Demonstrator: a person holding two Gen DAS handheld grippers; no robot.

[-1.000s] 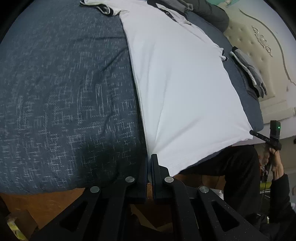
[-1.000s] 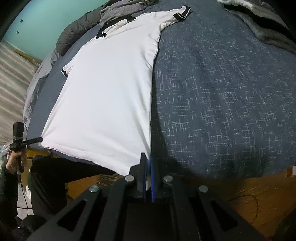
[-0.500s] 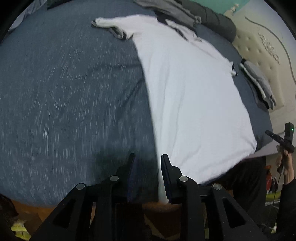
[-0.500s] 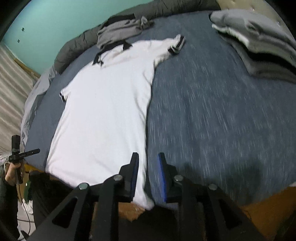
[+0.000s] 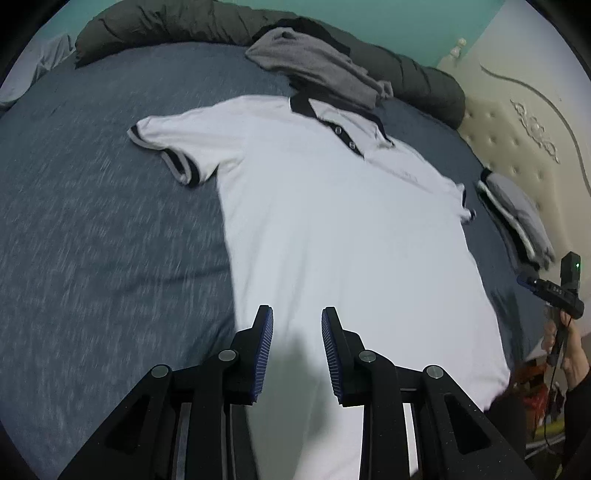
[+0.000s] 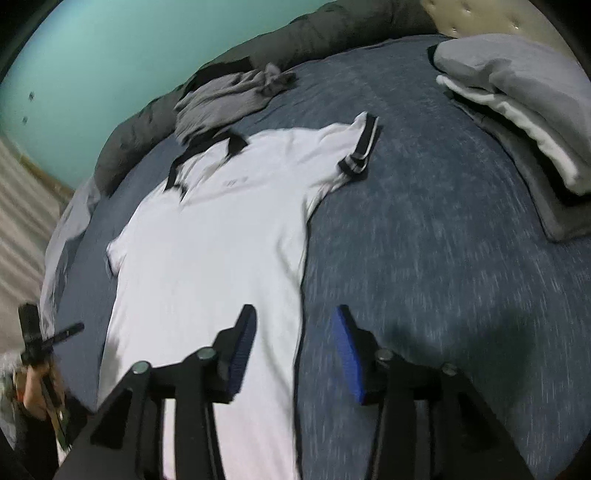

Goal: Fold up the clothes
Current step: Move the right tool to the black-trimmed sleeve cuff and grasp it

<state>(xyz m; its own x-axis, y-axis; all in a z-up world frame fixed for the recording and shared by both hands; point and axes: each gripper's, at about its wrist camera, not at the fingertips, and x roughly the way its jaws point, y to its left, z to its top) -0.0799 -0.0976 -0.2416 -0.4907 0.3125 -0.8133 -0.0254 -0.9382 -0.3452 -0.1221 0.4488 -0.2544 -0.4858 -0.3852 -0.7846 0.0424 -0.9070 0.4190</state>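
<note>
- A grey sheet (image 5: 29, 70) lies bunched at the far left edge of the bed (image 5: 92, 229), which is covered in a dark blue flecked spread.
- A long dark bolster (image 5: 184, 26) runs along the bed's far side, under a teal wall (image 6: 110, 48).
- The left claw (image 5: 297, 314) hangs over the lower part of the shirt (image 5: 332, 229), its jaws spread and having just been opening; nothing is pinched, and only the white cloth below shows in the gap.
- The white shirt, with black collar and black-banded sleeves, lies flat and face up in the middle of the bed, collar toward the bolster, both sleeves out to the sides, hem at the near edge.
- A crumpled grey garment (image 5: 314, 70) lies just beyond the collar, partly on the bolster.
- The right claw (image 6: 293, 317), seen from its own camera, hangs over the shirt's side edge, jaws spread wider and having just been opening; one finger is above white cloth, the other above the blue spread, and nothing is gripped.
- A stack (image 6: 517, 110) of folded grey and white clothes rests on the bed to the right of the shirt, well apart from it.
- A cream tufted headboard (image 5: 517, 129) stands behind the stack.
</note>
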